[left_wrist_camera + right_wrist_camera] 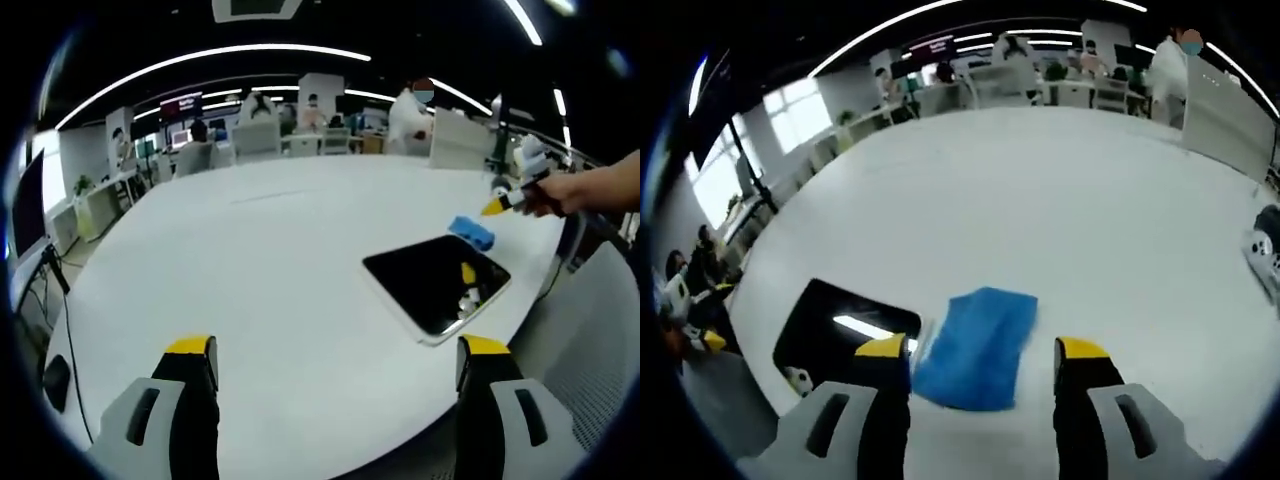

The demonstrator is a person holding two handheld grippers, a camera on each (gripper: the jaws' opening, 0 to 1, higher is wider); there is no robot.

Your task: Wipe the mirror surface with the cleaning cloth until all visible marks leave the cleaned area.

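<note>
My right fingers (982, 362) stand spread and empty, the blue cleaning cloth (975, 345) lying flat on the white surface (1060, 200) between their tips; the dark mirror (840, 330) lies just beside it at nine o'clock; my left fingers (338, 362) are parted too, holding nothing, the mirror (437, 283) at two o'clock with the cloth (471, 232) beyond it; there my right hand (560, 192) reaches in from three o'clock; chairs and people stand far off.

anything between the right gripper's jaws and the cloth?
Nothing. In the right gripper view the open right gripper hangs right before the blue cloth, which lies flat on the white table beside the mirror.
</note>
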